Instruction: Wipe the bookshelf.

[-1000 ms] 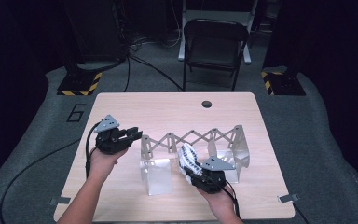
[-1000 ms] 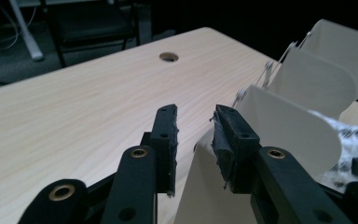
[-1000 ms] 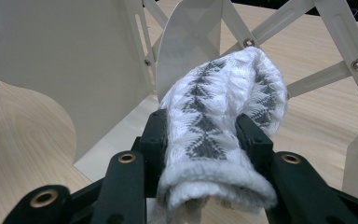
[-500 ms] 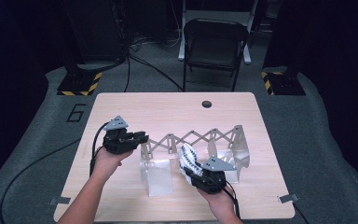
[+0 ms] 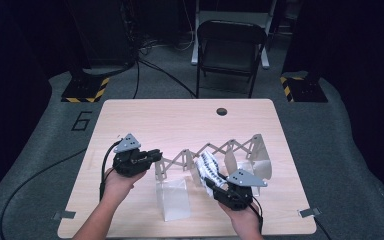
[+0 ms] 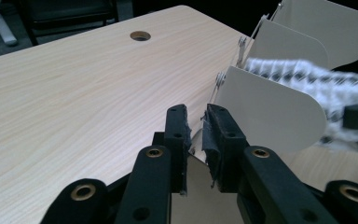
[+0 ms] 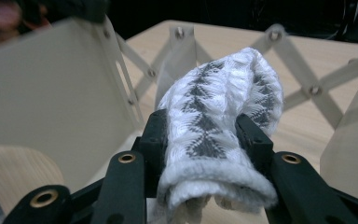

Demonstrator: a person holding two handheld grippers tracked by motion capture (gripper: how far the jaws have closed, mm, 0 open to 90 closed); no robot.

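Observation:
A folding scissor-lattice rack (image 5: pixel 230 147) with pale divider panels stands stretched across the table (image 5: pixel 180 120). My left gripper (image 5: pixel 157 156) is at the rack's left end. In the left gripper view, its jaws (image 6: pixel 196 116) have just been closing and stand narrowly apart, with the thin edge of the end panel between them. A further panel (image 6: pixel 265 112) rises just beyond. My right gripper (image 5: pixel 211 181) is shut on a rolled white-and-grey knit sock (image 5: pixel 209 167), holding it between two panels. In the right gripper view, the sock (image 7: pixel 214 93) bulges out past the jaws (image 7: pixel 205 126) towards the lattice (image 7: pixel 307 88).
A round cable hole (image 5: pixel 222 111) sits near the table's far edge. A black folding chair (image 5: pixel 230 45) stands behind the table. Tape strips mark the front corners (image 5: pixel 307 212). Bare tabletop lies behind the rack and at the left.
My left gripper has slid right to the rack's left end and its jaws have narrowed around the end panel's edge. The right gripper and the sock have stayed put.

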